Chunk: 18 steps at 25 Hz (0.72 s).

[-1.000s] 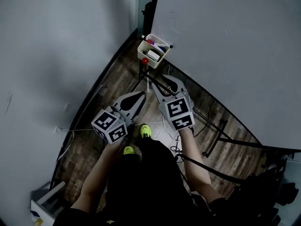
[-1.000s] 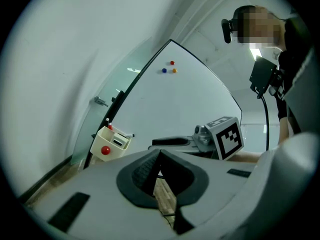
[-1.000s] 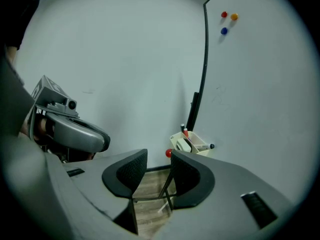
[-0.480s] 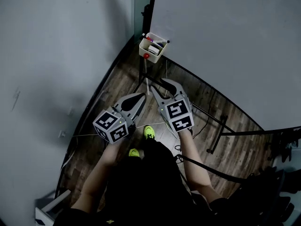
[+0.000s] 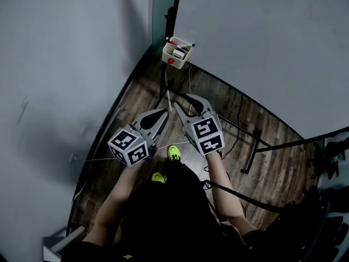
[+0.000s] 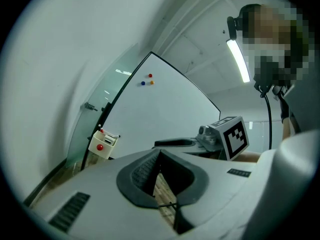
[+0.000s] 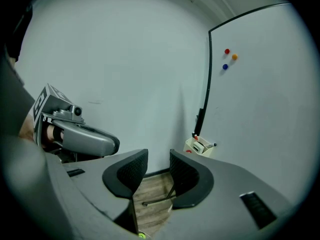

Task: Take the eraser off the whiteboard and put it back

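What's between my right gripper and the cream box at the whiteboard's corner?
Head view: nothing stands between the right gripper and the cream box, only wood floor and the board's stand leg below.

Wall: plain grey and bare, filling the whole left side.
Floor: dark wood planks running along the wall's foot.
Glass panel: a greenish pane stands in the corner, small handle on it.
Ceiling light: one long tube, burning bright on a white ceiling.
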### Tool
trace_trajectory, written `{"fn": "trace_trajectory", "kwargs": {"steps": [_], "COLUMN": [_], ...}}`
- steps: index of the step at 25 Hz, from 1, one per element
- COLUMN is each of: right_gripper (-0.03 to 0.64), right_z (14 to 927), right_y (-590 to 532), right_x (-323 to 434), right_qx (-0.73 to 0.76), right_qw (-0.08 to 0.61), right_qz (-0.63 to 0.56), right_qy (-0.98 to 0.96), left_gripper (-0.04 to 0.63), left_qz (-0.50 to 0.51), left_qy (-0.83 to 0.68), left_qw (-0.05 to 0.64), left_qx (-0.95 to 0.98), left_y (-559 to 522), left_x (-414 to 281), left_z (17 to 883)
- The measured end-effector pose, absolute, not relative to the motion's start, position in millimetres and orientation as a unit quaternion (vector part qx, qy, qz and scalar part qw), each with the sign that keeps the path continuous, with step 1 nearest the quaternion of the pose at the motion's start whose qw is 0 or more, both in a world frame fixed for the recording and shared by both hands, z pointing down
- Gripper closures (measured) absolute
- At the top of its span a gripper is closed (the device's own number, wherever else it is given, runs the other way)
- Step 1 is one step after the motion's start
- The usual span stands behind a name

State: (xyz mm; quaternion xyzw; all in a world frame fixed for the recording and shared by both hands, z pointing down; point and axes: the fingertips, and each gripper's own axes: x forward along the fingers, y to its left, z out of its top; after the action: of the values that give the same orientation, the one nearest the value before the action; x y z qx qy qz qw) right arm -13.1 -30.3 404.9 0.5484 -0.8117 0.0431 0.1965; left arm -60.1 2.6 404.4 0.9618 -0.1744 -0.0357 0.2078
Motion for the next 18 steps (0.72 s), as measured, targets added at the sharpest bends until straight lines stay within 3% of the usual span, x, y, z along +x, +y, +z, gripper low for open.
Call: {"fn": "trace_trajectory", "kwargs": {"steps": [4,7,12,18], "right_gripper": [0.485,0.548,0.589,0.595], "right_z": [403,406,411,412], "right_y": [-13,-2,11,21], "right_x": [-25,-30,-35,-39], "right_qx": [0.553,0.562,0.566,0.55], "right_qw": [0.196,0.196,0.198,0.178], "right_qz": [0.046,0.054,0.07,0.093], "right_qy": [-0.809,-0.802,-0.797,-0.811], "left_gripper": [0.58,0.58,0.58,0.58], "left_qz": [-0.037,-0.036,-0.034,-0.03], "left_qy": [-0.167,-0.164,-0.163,-0.159], "left_qw": [0.208,0.21,0.213,0.214], "left_qx": [0.963,0.963,0.963,0.963], "left_y": [17,26,32,37], "left_x": [-71,-78,-85,-82], "left_z": [403,405,405,403]}}
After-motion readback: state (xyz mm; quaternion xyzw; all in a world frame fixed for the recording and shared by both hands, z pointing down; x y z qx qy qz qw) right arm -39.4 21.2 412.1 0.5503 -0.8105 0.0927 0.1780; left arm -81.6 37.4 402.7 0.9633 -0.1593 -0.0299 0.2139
